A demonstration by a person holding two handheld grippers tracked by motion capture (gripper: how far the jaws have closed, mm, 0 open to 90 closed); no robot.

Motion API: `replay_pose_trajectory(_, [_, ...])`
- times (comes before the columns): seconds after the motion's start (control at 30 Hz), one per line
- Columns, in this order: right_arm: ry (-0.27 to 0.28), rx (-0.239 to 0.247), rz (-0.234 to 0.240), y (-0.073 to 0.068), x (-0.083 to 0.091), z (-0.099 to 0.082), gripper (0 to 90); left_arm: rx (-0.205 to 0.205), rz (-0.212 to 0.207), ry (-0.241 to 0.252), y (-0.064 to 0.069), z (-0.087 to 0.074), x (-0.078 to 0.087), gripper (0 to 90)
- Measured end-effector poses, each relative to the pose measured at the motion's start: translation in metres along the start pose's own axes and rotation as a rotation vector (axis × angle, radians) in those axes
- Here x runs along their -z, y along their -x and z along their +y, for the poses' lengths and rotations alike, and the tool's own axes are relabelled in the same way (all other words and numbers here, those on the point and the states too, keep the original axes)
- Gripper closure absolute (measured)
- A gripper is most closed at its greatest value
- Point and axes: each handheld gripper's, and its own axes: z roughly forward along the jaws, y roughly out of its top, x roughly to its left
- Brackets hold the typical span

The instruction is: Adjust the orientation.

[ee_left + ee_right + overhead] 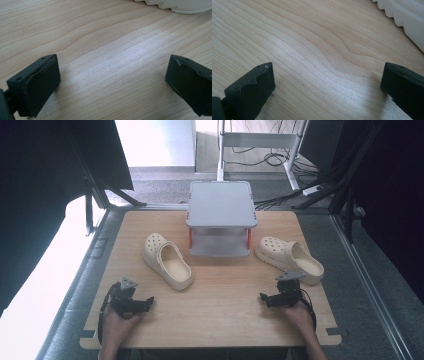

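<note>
Two cream clogs lie on the wooden table (225,300). The left clog (167,260) sits left of centre, and its ridged sole edge (175,5) shows in the left gripper view. The right clog (290,258) lies at the right, with its sole edge (404,17) in the right gripper view. My left gripper (148,303) rests near the front left, open over bare wood (112,72). Just below the right clog, my right gripper (263,298) also stands open over bare wood (327,82). Nothing is between either pair of jaws.
A grey two-tier stand (221,217) with orange posts sits at the table's far middle. Beyond the table are a white frame's legs (290,165) and cables on the floor. Black panels flank both sides.
</note>
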Motion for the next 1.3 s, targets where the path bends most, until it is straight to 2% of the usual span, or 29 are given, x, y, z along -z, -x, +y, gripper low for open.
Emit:
replay_pose_trajectory(0.07, [-0.012,-0.002,-0.002,-0.001,0.000,0.002,0.0,0.000,0.000,0.000,0.000,0.000,0.000,0.0])
replay_pose_trajectory(0.13, [-0.026,0.005,0.002,-0.002,0.001,0.005,5.3,0.000,0.000,0.000,0.000,0.000,0.000,0.0])
replay_pose_trajectory(0.43, [0.011,0.044,0.059,-0.014,0.002,0.023,12.5,0.002,0.000,0.002,0.000,0.000,0.000,0.0])
replay_pose_trajectory(0.5, [0.013,0.049,0.068,-0.015,0.002,0.025,12.8,0.002,0.000,0.002,0.000,0.000,0.000,0.0])
replay_pose_trajectory(0.53, [0.009,0.070,0.088,-0.018,0.001,0.031,12.8,0.000,0.000,0.000,0.000,0.000,0.000,0.0])
replay_pose_trajectory(0.7, [0.007,0.118,0.114,-0.025,-0.001,0.045,12.8,0.002,0.000,0.002,0.000,0.000,0.000,0.0])
replay_pose_trajectory(0.87, [0.018,0.125,0.161,-0.032,-0.004,0.059,12.4,0.002,0.000,0.002,0.000,0.000,0.000,0.0])
replay_pose_trajectory(1.07, [0.049,0.172,0.195,-0.041,-0.008,0.078,11.9,0.002,0.000,0.002,0.000,0.000,0.000,0.0])
replay_pose_trajectory(1.3, [0.061,0.177,0.254,-0.058,-0.019,0.104,12.6,0.000,0.000,0.000,0.000,0.000,0.000,0.0])
